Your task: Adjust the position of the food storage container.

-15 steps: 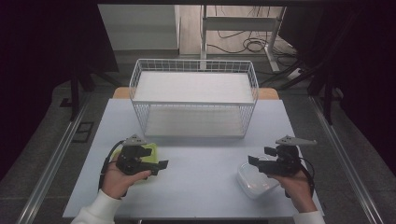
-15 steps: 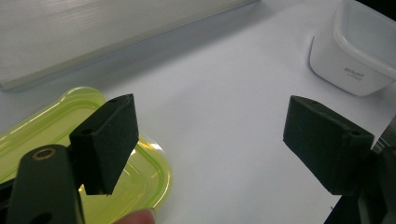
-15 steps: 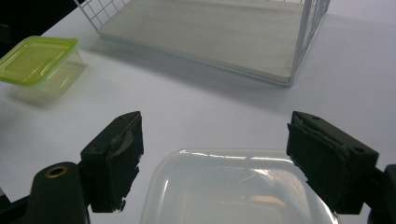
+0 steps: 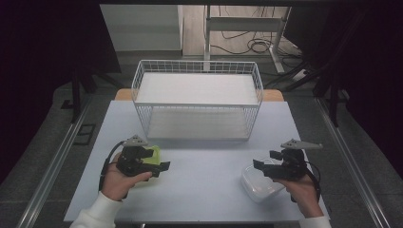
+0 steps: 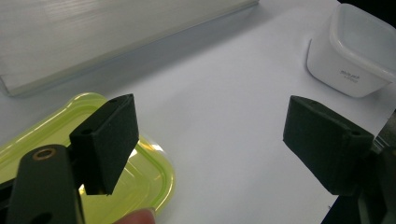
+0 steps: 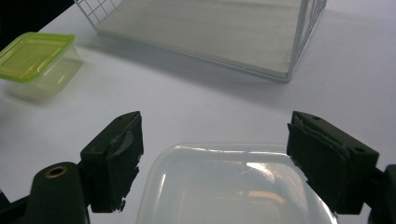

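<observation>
High view shows me both tools low over the table [image 4: 199, 166], on the near side of the white wire basket [image 4: 197, 97], which I take as my landmark. My left hand-held gripper [image 4: 159, 161] sits in front of the basket's left end, right above the green-lidded container [image 4: 153, 153], whose lid peeks out beyond the tool. My right hand-held gripper [image 4: 266, 160] sits in front of the basket's right end, over the clear container [image 4: 259, 183].

In the left gripper view I see my jaws spread wide with nothing between them but bare table. The left pad hangs over the green-lidded container [image 5: 140, 182]; I cannot tell whether it touches the lid. A fingertip [image 5: 137, 217] shows at the bottom edge. Far across, the clear container [image 5: 352, 51] stands on the table, well apart from the basket's floor board [image 5: 93, 32].

In the right gripper view my jaws are also spread wide, one on either side of the clear container [image 6: 224, 186], not touching its rim. Its opening faces up and it looks empty. Beyond it lies the wire basket [image 6: 308, 32], and the green-lidded container [image 6: 35, 60] stands just off the basket's left corner, upright, lid on.
</observation>
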`<state>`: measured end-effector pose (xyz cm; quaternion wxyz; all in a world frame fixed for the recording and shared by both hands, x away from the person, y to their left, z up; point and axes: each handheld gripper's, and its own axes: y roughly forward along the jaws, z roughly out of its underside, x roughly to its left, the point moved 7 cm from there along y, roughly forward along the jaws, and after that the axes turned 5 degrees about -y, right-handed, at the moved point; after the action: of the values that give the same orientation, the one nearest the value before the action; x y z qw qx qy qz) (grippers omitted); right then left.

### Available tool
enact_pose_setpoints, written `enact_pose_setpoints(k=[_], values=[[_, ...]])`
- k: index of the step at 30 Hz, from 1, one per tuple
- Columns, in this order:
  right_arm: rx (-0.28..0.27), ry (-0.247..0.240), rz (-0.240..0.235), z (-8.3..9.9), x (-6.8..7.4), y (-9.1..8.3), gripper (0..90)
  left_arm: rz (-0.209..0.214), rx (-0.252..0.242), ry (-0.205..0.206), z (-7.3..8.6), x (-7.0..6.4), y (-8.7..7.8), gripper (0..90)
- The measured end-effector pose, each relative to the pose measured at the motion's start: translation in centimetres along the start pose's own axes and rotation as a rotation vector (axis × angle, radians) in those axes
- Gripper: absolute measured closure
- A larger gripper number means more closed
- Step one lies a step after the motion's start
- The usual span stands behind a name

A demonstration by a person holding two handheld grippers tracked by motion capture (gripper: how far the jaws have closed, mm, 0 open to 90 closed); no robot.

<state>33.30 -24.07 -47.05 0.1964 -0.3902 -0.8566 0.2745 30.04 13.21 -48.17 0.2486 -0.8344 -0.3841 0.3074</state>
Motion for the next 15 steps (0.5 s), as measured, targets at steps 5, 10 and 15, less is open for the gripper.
enact_pose_setpoints(k=[5,10,15], values=[[0.015,0.008,0.002,0.1,0.0,0.3,18.8,0.000,0.002,-0.004,0.0,0.6,-0.5,19.3],[0.019,0.011,0.006,0.1,0.0,0.4,18.9,-0.017,0.002,-0.016,-0.1,1.7,-1.3,22.7],[0.027,0.013,0.012,0.4,-0.2,0.4,19.0,-0.055,-0.017,-0.047,-0.4,3.3,-2.8,32.1]])
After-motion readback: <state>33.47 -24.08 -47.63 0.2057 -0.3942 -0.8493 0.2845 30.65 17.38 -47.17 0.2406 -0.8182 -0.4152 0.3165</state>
